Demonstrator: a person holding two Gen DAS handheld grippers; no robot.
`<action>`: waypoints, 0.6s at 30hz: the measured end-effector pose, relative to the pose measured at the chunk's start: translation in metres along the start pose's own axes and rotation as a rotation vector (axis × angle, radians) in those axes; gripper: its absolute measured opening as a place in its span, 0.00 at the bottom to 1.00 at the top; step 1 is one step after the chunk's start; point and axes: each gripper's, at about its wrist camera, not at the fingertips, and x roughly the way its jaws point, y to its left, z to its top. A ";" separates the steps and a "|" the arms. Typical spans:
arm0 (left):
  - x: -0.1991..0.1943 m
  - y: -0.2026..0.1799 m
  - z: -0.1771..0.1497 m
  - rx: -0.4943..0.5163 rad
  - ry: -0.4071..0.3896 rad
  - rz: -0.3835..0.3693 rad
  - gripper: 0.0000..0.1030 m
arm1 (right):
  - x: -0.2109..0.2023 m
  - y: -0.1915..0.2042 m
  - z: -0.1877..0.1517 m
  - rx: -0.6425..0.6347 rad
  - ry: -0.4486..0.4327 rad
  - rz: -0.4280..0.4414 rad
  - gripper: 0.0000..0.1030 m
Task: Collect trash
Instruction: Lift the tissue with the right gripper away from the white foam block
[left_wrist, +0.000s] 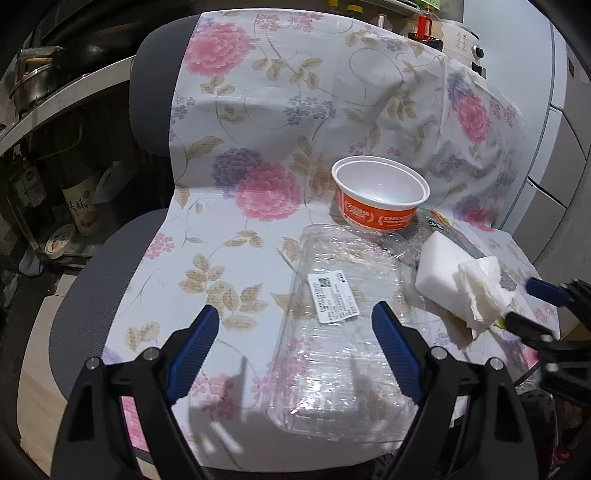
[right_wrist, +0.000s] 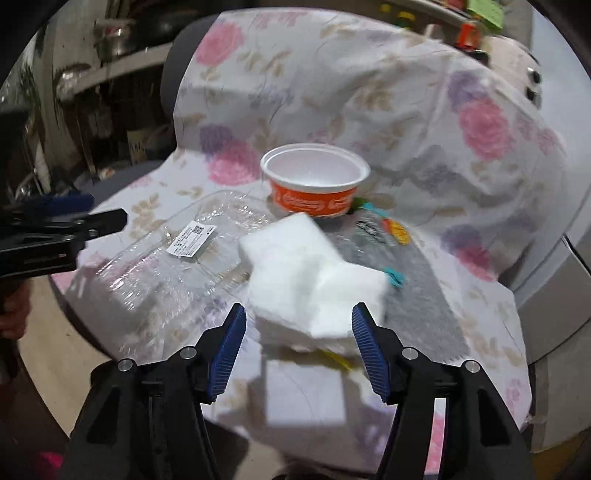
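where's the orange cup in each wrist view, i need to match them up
Left wrist view: the orange cup stands upright right of centre, just beyond the far end of the clear plastic tray.
Right wrist view: the orange cup sits near the centre, above the white foam block.
Shared landmark: the tray's white label, below and left of the cup in both.

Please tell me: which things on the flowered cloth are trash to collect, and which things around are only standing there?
Trash to collect:
- orange paper bowl with white inside
- clear plastic food tray with a printed label
- white foam block
- crumpled white paper tissue

Only standing around:
- floral cloth over the grey chair
- metal pots on the shelf
- glass bottle below the shelf
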 end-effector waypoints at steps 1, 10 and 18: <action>0.001 -0.002 0.000 -0.005 0.001 -0.005 0.80 | -0.007 -0.007 -0.006 0.019 -0.014 0.025 0.59; 0.001 -0.023 -0.003 -0.022 0.009 0.021 0.80 | 0.004 -0.041 -0.034 0.083 -0.023 0.061 0.59; 0.006 -0.048 0.001 -0.024 0.018 0.089 0.80 | 0.040 -0.080 -0.019 0.249 -0.077 0.257 0.58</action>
